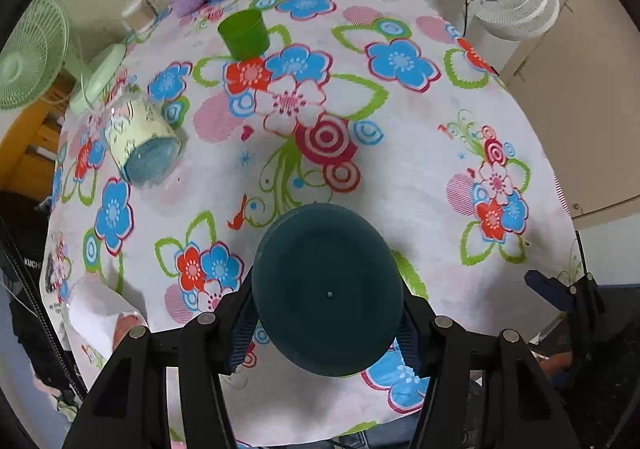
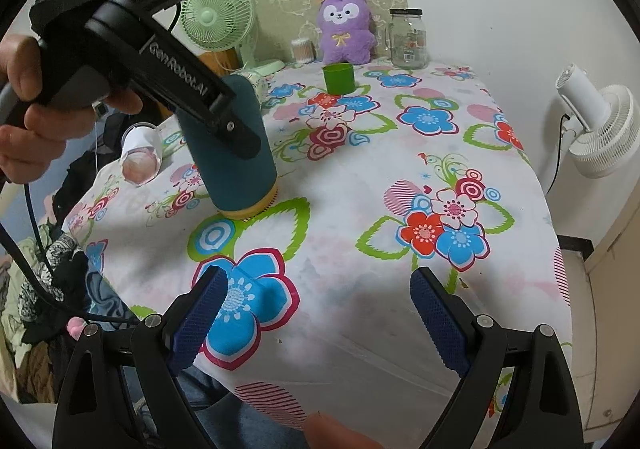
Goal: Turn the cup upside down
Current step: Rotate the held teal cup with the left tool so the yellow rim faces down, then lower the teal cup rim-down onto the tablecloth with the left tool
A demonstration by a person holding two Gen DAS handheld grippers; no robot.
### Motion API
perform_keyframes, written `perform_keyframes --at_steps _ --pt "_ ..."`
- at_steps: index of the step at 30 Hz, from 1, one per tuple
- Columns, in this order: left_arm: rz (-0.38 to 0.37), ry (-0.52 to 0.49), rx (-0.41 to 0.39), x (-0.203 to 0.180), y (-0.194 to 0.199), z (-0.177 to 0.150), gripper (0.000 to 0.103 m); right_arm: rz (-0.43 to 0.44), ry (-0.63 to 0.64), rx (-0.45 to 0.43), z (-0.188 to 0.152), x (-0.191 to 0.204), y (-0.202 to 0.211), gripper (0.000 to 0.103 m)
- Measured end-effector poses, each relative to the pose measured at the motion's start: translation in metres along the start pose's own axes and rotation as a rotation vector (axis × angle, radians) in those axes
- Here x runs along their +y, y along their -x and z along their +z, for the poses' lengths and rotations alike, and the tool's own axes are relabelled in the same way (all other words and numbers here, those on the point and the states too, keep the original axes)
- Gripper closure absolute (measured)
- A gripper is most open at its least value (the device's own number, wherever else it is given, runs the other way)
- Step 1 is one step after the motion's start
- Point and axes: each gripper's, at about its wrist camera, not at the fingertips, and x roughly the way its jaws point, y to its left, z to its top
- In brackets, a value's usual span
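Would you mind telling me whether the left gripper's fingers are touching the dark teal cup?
Touching. In the left wrist view, both fingers of the left gripper press against opposite sides of the dark teal cup, with no gap visible.

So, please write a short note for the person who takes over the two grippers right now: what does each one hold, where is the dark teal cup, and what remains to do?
Left gripper: shut on the dark teal cup, fingers on its sides.
Right gripper: open, holds nothing, hovers over the near part of the table.
The cup is already upside down: flat base up, yellow rim at the tablecloth, slightly tilted. Full contact cannot be confirmed.
Done: the flip.
Left: settle the cup flat, open the left gripper, pull it away.
The green cup stands upright at the far end, untouched.
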Motion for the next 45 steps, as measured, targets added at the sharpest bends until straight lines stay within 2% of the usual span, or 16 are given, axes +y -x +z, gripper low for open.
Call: perform_keyframes --at_steps 5,7,10,16,21,32,45 --pt "-0.002 -0.008 0.01 0.002 -0.001 -0.004 0.041 0.001 0.007 0.003 0.001 0.003 -0.002 0.009" --pt "-0.005 -0.017 0.018 0.001 -0.001 -0.005 0.029 0.002 0.008 0.001 0.002 0.003 -0.002 0.009" --pt "0.017 -0.056 0.003 -0.005 0.003 -0.007 0.021 0.001 0.008 0.0 0.004 0.004 -0.002 0.009" --pt "0.053 -0.129 -0.033 -0.016 0.013 -0.009 0.014 -0.011 0.007 -0.013 0.006 0.005 0.001 0.009" --pt "0.06 -0.14 -0.053 -0.017 0.021 -0.012 0.012 -0.022 0.012 -0.019 0.008 0.006 0.004 0.009" --pt "0.032 -0.084 -0.111 0.001 0.04 -0.021 0.011 -0.048 0.017 -0.057 0.021 0.016 0.016 0.009" --pt "0.002 0.007 -0.281 0.038 0.074 -0.051 0.008 -0.084 0.028 -0.11 0.046 0.038 0.027 0.009"
